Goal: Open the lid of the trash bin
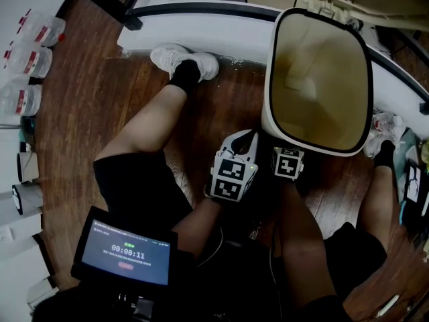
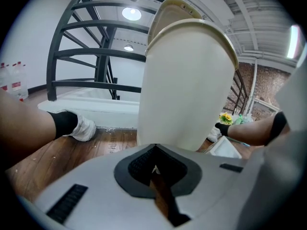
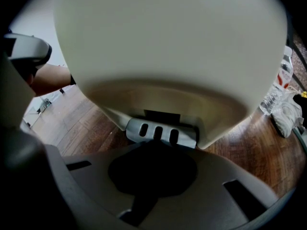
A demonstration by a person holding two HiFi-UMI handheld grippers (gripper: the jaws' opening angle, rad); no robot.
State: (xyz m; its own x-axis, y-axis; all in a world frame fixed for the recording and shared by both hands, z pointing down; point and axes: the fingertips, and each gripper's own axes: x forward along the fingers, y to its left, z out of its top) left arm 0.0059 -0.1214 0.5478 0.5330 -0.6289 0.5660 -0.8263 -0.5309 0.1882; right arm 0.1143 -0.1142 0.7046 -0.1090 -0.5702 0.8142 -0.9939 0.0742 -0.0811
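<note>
Trash bin (image 1: 322, 66) stands on the wooden floor (image 1: 100, 99) between the person's legs, its lid (image 1: 362, 5) tipped up and back so the bare beige inside shows from the head view. At the foot of its front wall sits a grey pedal (image 3: 160, 132) with three slots. The right gripper (image 3: 153, 150) has its jaws pressed together with nothing between them, the tips right at that pedal; contact cannot be judged. The left gripper (image 1: 247, 139) is just beside it on the left, pointing at the bin's white outer wall, jaws likewise together and empty, a sliver of floor showing through the slit. A white shoe (image 1: 184, 60) rests near a curved white ledge (image 1: 201, 22) behind the bin, water bottles (image 1: 30, 59) stand far left, and a tablet (image 1: 126, 253) showing a timer sits by the person's left knee
</note>
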